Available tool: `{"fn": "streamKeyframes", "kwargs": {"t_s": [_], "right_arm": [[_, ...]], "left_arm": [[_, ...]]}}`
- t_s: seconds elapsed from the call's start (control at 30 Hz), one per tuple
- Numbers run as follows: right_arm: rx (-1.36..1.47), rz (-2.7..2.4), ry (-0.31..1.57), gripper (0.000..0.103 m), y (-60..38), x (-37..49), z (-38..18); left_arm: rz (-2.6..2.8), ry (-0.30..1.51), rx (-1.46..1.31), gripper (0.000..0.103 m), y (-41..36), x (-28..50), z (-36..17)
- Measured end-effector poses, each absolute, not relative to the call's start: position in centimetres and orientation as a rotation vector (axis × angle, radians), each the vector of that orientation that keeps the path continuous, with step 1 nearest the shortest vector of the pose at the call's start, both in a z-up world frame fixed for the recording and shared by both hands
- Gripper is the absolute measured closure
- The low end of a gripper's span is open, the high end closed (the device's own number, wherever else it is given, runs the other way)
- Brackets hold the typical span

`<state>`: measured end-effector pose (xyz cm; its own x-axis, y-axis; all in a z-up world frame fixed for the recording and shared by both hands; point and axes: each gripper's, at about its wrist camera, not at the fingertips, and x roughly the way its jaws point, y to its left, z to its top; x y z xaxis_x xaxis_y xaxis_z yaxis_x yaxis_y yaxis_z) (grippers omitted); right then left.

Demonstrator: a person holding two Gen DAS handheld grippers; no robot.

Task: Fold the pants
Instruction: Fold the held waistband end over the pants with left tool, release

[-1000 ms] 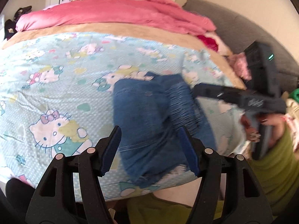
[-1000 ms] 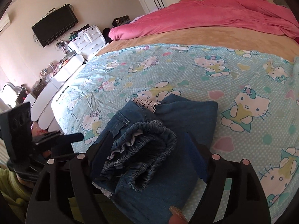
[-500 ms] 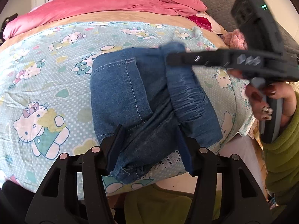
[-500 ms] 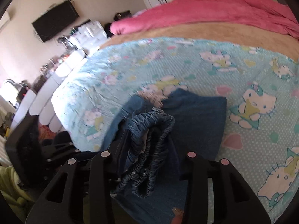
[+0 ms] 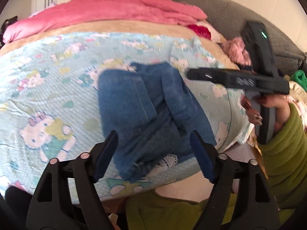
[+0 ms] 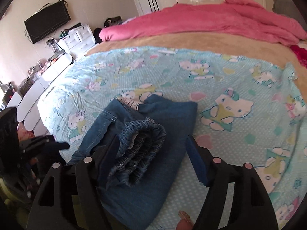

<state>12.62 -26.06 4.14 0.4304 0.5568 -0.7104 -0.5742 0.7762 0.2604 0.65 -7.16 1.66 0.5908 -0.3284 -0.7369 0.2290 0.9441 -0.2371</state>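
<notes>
Both grippers have let go and backed off the folded pants point(image 6: 145, 153). Left gripper point(image 5: 153, 153) and right gripper point(image 6: 151, 159) gape wide, empty. Pants lie on the bed's cartoon sheet point(image 6: 239, 72).

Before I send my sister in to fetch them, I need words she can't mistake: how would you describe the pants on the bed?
Find the bed's pale blue cartoon-cat bedspread, in front of the heaped pink blanket. Near its front edge lie the folded dark blue denim pants, with a gathered elastic waistband bunched on top. They are the only denim there, with white lace peeking out at one end.
</notes>
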Motion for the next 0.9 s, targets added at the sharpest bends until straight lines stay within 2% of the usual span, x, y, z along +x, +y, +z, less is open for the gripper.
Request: {"fn": "streamKeyframes", "kwargs": {"t_s": [0.1,0.33,0.57,0.63,0.67,0.77,0.8,0.87,0.9], "right_arm": [[-0.059,0.725,0.823,0.032,-26.7,10.5,5.5],[-0.167,0.79,0.765,0.029,-25.7,5.7,5.8],[-0.194,0.759,0.714,0.029,-24.1,3.0,5.3],[-0.197,0.728,0.691,0.029,-23.6,2.2,5.2],[-0.188,0.698,0.664,0.029,-23.3,1.8,5.2],[-0.13,0.709,0.659,0.03,-22.4,1.2,4.6],[-0.142,0.718,0.655,0.031,-21.9,1.0,4.4],[-0.231,0.751,0.641,0.044,-20.2,0.5,3.9],[-0.287,0.763,0.633,0.045,-19.3,0.2,3.6]], "left_arm": [[-0.274,0.861,-0.133,0.023,-5.4,1.0,2.5],[-0.163,0.886,-0.172,0.023,-2.2,3.7,3.0],[-0.166,0.929,-0.154,0.023,-3.3,7.6,2.7],[-0.172,0.945,-0.152,0.032,-3.7,8.6,2.3],[-0.18,0.954,-0.154,0.045,-3.9,9.1,2.1],[-0.208,0.988,-0.152,0.066,-4.2,10.0,1.1],[-0.213,1.008,-0.154,0.07,-4.2,10.3,0.5],[-0.215,1.029,-0.159,0.07,-4.1,10.8,-0.1],[-0.219,1.035,-0.155,0.07,-4.0,10.9,-0.4]]}}
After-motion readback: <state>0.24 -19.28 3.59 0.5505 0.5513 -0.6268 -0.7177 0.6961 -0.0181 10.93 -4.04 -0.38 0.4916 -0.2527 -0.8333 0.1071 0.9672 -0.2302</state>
